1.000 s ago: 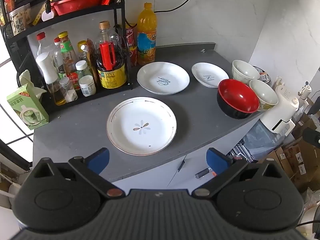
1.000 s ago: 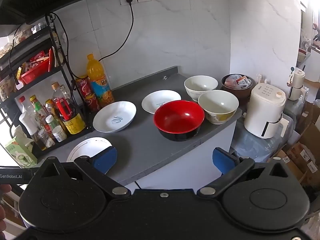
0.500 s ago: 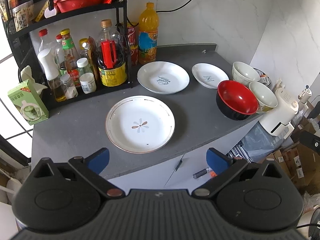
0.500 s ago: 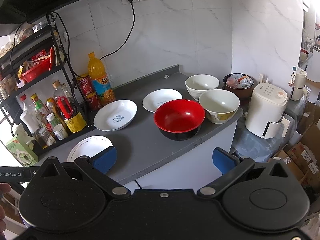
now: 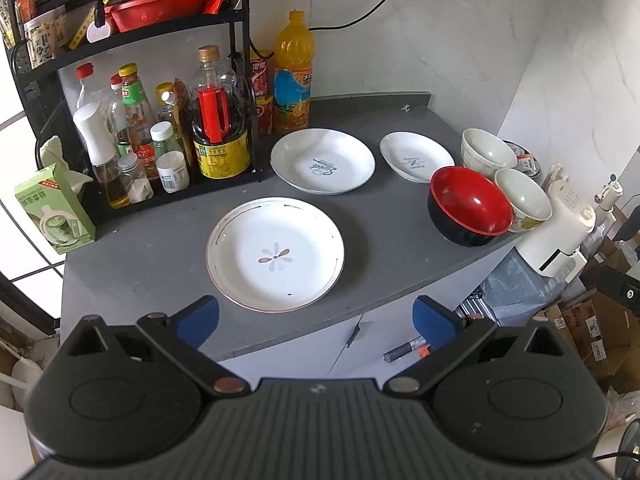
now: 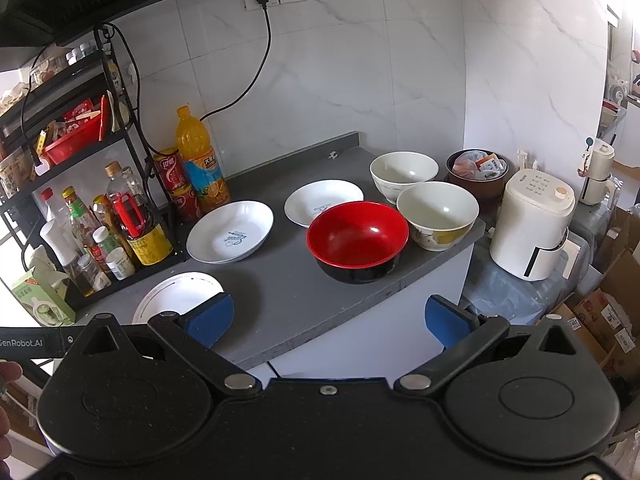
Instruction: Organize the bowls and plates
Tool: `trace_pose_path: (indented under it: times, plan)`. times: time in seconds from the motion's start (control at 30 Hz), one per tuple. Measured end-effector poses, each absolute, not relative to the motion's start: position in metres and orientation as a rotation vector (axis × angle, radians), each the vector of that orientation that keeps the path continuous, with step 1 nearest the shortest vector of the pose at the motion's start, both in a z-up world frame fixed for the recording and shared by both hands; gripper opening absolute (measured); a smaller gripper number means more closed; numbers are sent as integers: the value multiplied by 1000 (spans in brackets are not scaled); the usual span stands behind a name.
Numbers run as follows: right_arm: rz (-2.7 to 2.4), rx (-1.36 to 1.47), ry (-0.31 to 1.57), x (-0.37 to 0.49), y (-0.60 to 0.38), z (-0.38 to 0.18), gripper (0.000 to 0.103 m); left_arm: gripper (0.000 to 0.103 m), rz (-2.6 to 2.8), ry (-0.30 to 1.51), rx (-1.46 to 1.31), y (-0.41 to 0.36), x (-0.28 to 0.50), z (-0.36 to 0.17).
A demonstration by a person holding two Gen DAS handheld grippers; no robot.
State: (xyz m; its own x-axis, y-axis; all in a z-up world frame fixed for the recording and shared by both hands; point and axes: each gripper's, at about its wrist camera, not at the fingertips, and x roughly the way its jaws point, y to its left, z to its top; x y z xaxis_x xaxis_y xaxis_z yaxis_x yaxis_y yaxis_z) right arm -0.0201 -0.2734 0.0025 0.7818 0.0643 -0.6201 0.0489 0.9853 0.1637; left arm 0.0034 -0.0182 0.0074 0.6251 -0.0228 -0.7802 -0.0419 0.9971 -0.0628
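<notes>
Both claws hung short of the grey table, each spread wide with nothing between its blue pads. The left claw sat at the bottom of its frame, just below the near rim of the flower plate, which lay flat at the centre of that view. Above and to the right of it lay the larger printed plate, and further right the smaller printed plate, the two near each other but apart. At the right edge of that frame the red bowl stood upright close to the table's edge, with one cream bowl against its right side and another cream bowl behind.

The right claw filled the lower part of its own view. Above it the red bowl sat at the centre, its rim overlapping the smaller printed plate in that view; whether they touched could not be told. The rack of bottles occupied the upper left, with an orange drink bottle just right of it.
</notes>
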Motion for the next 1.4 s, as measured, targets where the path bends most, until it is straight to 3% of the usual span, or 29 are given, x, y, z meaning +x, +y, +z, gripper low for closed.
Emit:
trace_pose_path:
  times: [1.4]
  plan:
    - [66,177,656,-28,-325,-6,103,102,79,847,-71,-41,-2,18]
